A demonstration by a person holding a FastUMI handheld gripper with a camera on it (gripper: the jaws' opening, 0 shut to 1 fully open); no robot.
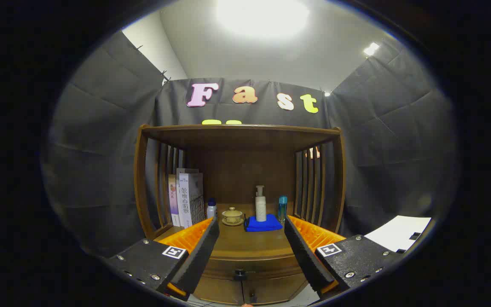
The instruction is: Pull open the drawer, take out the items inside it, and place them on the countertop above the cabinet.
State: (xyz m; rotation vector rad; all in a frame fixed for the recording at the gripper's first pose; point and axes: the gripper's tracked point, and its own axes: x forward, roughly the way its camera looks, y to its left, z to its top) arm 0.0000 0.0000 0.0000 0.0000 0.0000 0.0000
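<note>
While the tool (pixel 250 228) gapes empty: two books (pixel 186 198), three bottles (pixel 261 204), one lidded cup (pixel 232 215), one blue cloth (pixel 264 223), drawer (pixel 249 266) closed.

On the tabletop (pixel 249 245): 2 books (pixel 186 198), maybe 3, hard to tell; 1 small white bottle w/ blue cap (pixel 211 209); 1 lidded cup (pixel 232 215) on 1 saucer; 1 pump bottle (pixel 261 205); 1 blue cloth (pixel 264 224); 1 teal bottle (pixel 282 208). 1 drawer (pixel 249 266) w/ 1 knob (pixel 240 272). 1 pair of tongs (pixel 250 226), spread wide, gripping nothing.
</note>
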